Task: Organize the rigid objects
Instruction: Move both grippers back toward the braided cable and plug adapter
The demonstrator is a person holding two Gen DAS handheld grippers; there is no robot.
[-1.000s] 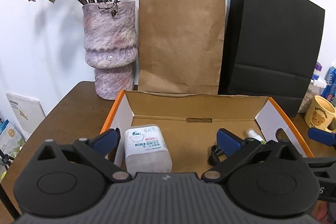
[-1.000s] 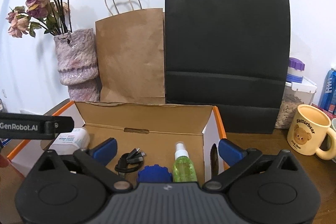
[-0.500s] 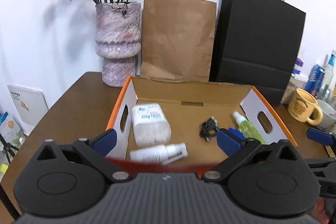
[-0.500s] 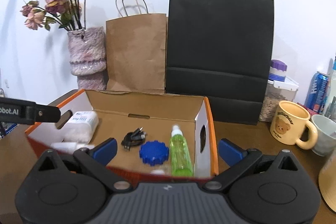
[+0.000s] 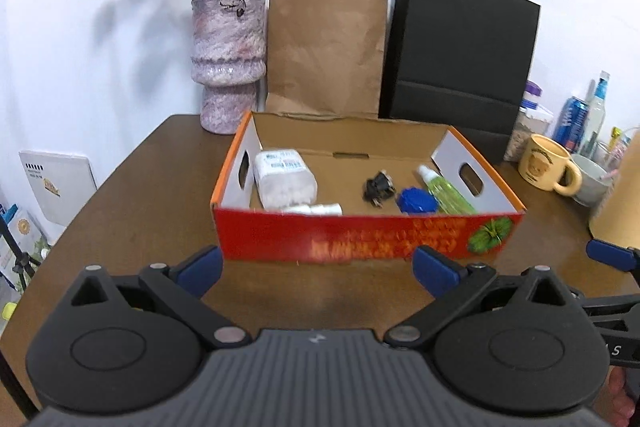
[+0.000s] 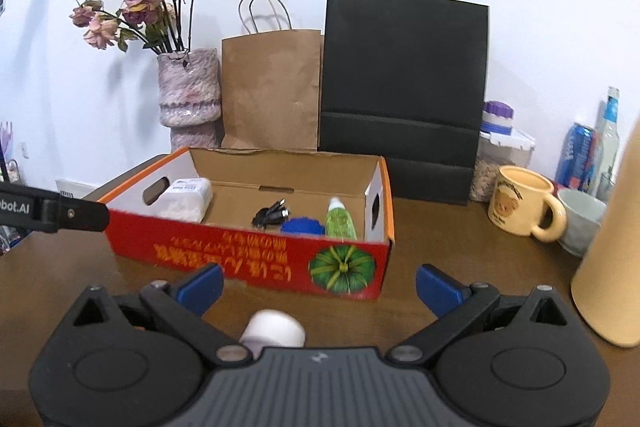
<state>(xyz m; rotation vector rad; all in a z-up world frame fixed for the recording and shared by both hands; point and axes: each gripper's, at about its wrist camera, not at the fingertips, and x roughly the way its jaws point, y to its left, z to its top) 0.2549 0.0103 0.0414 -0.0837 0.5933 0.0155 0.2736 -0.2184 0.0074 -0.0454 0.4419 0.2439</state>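
Note:
A red and orange cardboard box [image 5: 360, 239] [image 6: 256, 247] sits on the brown table. Inside lie a white wipes pack [image 5: 282, 175] [image 6: 186, 197], a small white spray bottle [image 5: 316, 209], a black cable [image 5: 378, 185] [image 6: 270, 215], a blue gear-shaped lid [image 5: 416, 201] [image 6: 302, 227] and a green spray bottle [image 5: 446, 191] [image 6: 340, 221]. My left gripper [image 5: 318, 265] is open in front of the box, holding nothing. My right gripper [image 6: 318, 285] is also open, short of the box's right end. A white rounded object [image 6: 274, 329] lies on the table just under the right gripper.
Behind the box stand a pink vase with dried roses [image 5: 228, 63], a brown paper bag [image 5: 324, 51] and a black paper bag [image 5: 460, 55]. A yellow bear mug [image 6: 520, 201], a grey cup [image 6: 580, 221], a tan cylinder [image 6: 608, 255], cans and jars crowd the right side.
Both grippers have pulled back and away from the box; its red front wall now shows in full. A white object has come into view beneath the right gripper.

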